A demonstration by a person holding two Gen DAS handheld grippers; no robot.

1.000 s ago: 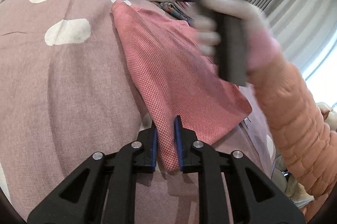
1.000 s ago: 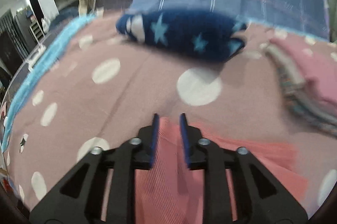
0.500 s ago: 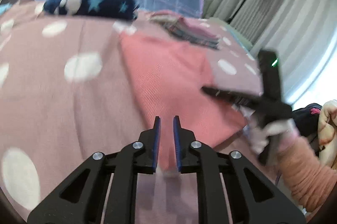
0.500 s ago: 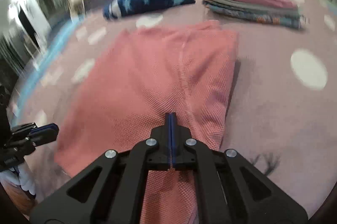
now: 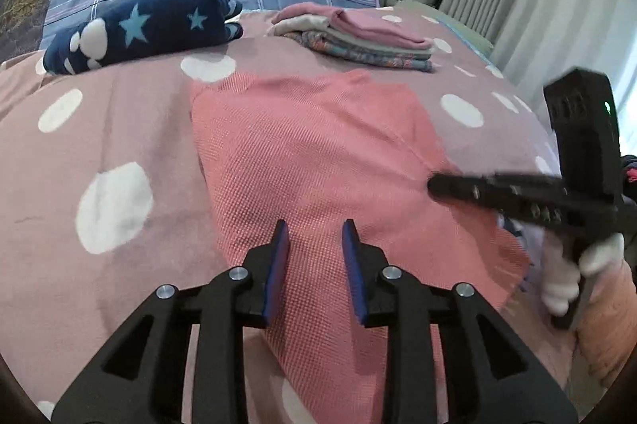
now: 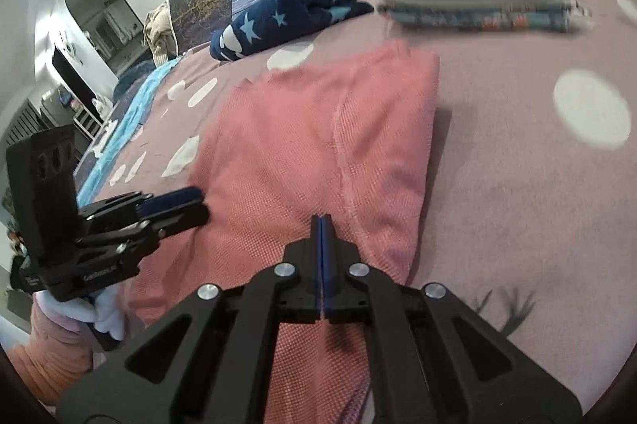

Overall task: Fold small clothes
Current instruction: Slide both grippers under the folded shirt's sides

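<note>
Lying flat on the bed (image 5: pixel 131 113), the pink garment (image 5: pixel 318 153) is spread over the dotted purple cover, just in front of a stack of folded clothes (image 5: pixel 358 38) and a star-patterned navy bundle (image 5: pixel 143 26). It looks light, soft and limp, a woven cloth with a fine waffle texture that should drape and crease easily rather than slip, so it will sag wherever it is lifted. The left hand-held gripper (image 5: pixel 314 256) hovers over the near edge with its 2 fingers narrowly parted and nothing between them. The right hand-held gripper (image 6: pixel 322 256) sits low over the cloth beside a raised seam, its fingers pressed together (whether any fabric is pinched between them I cannot tell). A sensible hold would be the 2 near corners or the near hem, gripped through both layers, so the fold carries evenly toward the stack.
</note>
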